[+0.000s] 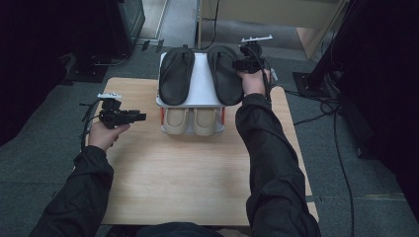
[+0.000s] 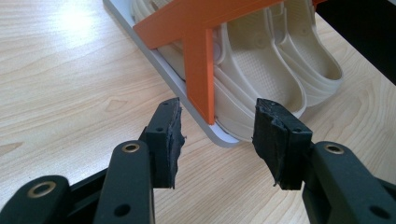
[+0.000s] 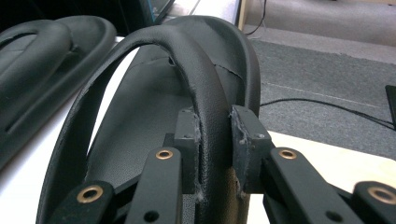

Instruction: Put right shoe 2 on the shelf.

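Dark sleeves [image 1: 276,163] (black, brass-riveted jaws)

Desk [image 1: 197,177]: pale wood-grain top, smooth, with a soft sheen under the light.

Black sandal [image 3: 140,107]: matt, leather-look strap and footbed with a fine pebbled grain; seam edges slightly rough. Second black sandal [image 3: 42,51]: same finish.

Cream clogs [image 2: 280,65]: moulded, rubbery plastic, smooth, low gloss, ribbed along the sole edge.

Shoe rack [image 1: 200,84]: white shelves, smooth and matt; side brace [image 2: 201,56] in orange plastic, flat, satin finish.

Right hand-held gripper [image 3: 212,135]: matt black plastic arms, brass-coloured rivets, worn rubbery pads [image 3: 245,140] with frayed edges. Left hand-held gripper [image 2: 217,140]: same build, pads rough and chipped.

Floor [image 1: 49,148]: grey carpet, coarse.

Sleeve [image 1: 272,163]: dark cloth, faint sheen.
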`<state>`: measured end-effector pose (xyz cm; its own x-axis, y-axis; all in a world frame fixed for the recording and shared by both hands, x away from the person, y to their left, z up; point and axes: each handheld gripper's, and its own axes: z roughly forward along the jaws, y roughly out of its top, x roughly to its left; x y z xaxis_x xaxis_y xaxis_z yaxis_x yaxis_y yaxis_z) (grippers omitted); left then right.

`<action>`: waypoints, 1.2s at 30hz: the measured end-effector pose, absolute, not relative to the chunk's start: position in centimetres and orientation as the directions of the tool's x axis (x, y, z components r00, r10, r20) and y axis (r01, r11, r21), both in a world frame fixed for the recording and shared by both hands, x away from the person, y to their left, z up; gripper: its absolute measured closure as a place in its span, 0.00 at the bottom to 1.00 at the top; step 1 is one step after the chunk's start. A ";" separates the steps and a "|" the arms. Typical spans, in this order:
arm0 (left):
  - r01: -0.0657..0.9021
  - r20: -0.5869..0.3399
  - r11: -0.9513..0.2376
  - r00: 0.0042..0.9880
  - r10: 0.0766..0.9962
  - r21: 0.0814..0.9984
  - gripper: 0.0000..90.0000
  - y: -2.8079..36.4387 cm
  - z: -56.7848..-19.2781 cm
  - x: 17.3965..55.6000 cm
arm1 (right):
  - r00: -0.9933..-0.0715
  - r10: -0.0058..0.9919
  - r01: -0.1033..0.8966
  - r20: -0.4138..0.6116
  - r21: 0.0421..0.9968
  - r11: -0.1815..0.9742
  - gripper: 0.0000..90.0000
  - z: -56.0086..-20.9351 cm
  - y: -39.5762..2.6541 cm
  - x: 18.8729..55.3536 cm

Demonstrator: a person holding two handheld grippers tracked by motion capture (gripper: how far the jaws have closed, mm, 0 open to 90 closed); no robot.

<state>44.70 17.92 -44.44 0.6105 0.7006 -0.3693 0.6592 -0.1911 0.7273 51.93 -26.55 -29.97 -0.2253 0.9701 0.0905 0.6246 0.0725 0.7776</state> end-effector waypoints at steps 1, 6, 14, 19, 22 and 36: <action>0.659 -0.370 -0.191 0.611 0.700 0.727 0.58 17.9 -44.4 44.7 | -0.235 0.969 0.625 0.081 0.776 0.087 0.82 -30.1 -25.9 52.2; 0.659 -0.369 -0.194 0.613 0.698 0.726 0.58 17.9 -44.5 44.8 | -0.251 0.965 0.632 0.068 0.767 0.110 0.82 -30.5 -24.2 52.9; 0.658 -0.369 -0.195 0.614 0.697 0.727 0.58 17.9 -44.5 44.8 | -0.253 0.963 0.646 0.090 0.757 0.098 0.82 -31.2 -22.6 53.5; 0.659 -0.366 -0.201 0.616 0.697 0.725 0.58 17.9 -44.5 44.8 | -0.259 0.959 0.644 0.115 0.760 0.083 0.80 -31.4 -22.6 53.3; 0.658 -0.362 -0.206 0.618 0.698 0.725 0.58 17.8 -44.5 44.9 | -0.274 0.952 0.650 0.138 0.756 0.077 0.78 -31.6 -22.6 53.0; 0.659 -0.362 -0.205 0.615 0.700 0.724 0.58 17.8 -44.6 44.9 | -0.350 0.927 0.612 0.135 0.782 0.117 0.67 -32.2 -21.9 52.0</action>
<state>44.88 17.79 -44.55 0.6155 0.7000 -0.3623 0.6591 -0.2049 0.7236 52.04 -21.86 -32.24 -0.3499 0.9270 0.1352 0.6124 0.1171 0.7818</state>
